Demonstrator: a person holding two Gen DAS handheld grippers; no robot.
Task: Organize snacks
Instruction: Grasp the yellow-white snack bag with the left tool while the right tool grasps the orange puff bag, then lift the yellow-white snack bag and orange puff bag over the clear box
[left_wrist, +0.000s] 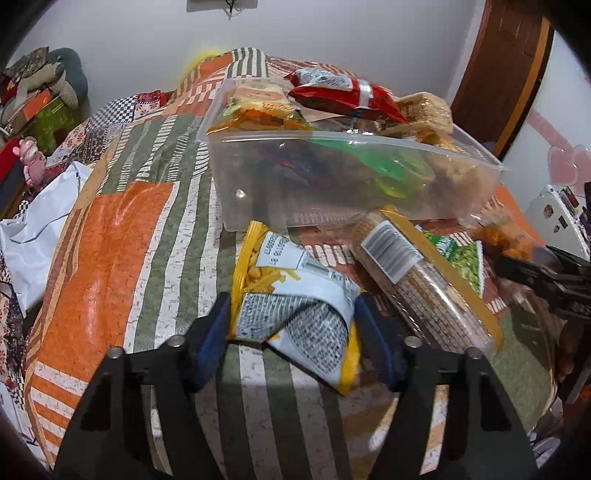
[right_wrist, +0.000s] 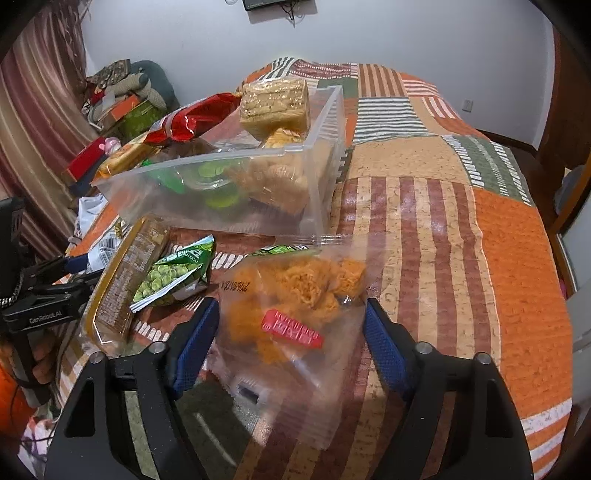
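A clear plastic bin stands on the patchwork bedspread, piled with snacks, a red bag on top. My left gripper has its blue pads on both sides of a yellow and white snack packet, pressing its edges. My right gripper straddles a clear bag of orange snacks; its pads stand at the bag's edges, wide apart. A long cracker pack and a green pea bag lie between the grippers.
A white plastic bag lies at the bed's left edge. Boxes and cushions are stacked by the curtain. A wooden door stands at the right. The bedspread stretches right of the bin.
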